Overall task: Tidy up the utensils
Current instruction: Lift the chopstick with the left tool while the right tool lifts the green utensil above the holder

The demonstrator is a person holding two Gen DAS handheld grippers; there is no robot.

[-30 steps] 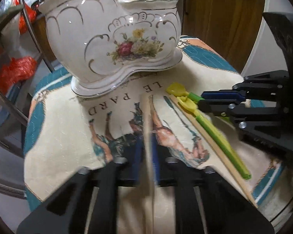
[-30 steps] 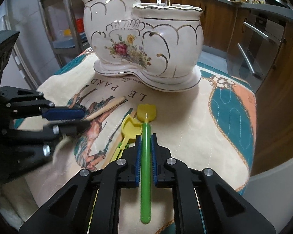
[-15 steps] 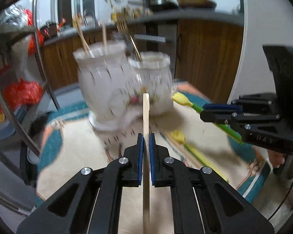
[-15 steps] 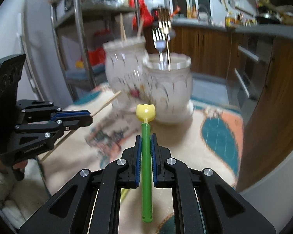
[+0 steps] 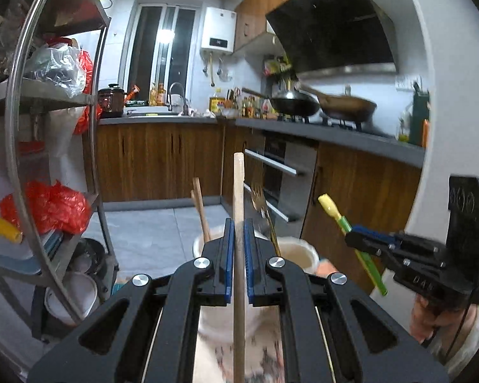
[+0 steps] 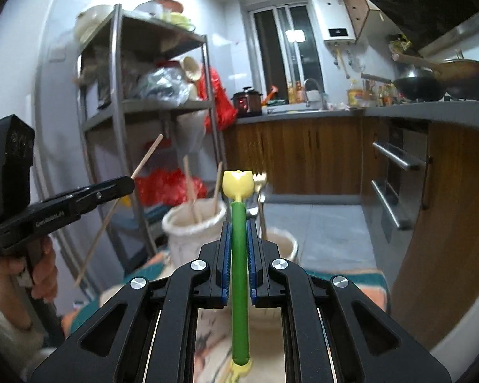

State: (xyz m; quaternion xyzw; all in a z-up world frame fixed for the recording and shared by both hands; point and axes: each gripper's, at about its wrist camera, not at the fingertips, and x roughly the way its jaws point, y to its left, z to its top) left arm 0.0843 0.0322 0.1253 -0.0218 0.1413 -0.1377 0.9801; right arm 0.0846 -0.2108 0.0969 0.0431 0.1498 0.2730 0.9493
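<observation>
Jaws are squeezing tight: left gripper (image 5: pixel 236 255) holding a light, stiff chopstick (image 5: pixel 238 188) mid-length, right gripper (image 6: pixel 238 255) holding the green fork (image 6: pixel 239 255).

A holder (image 6: pixel 191 233) is seen at centre frame, a rack (image 6: pixel 118 121) behind it at left, a counter (image 6: pixel 303 115) at right, chopsticks (image 6: pixel 190 188) in it.

Kitchen with wooden cabinets (image 5: pixel 156 159), grey tiled floor (image 5: pixel 163 229), metal shelving rack (image 6: pixel 118 121), lit window (image 5: pixel 163 48), black range hood (image 5: pixel 332 28)
</observation>
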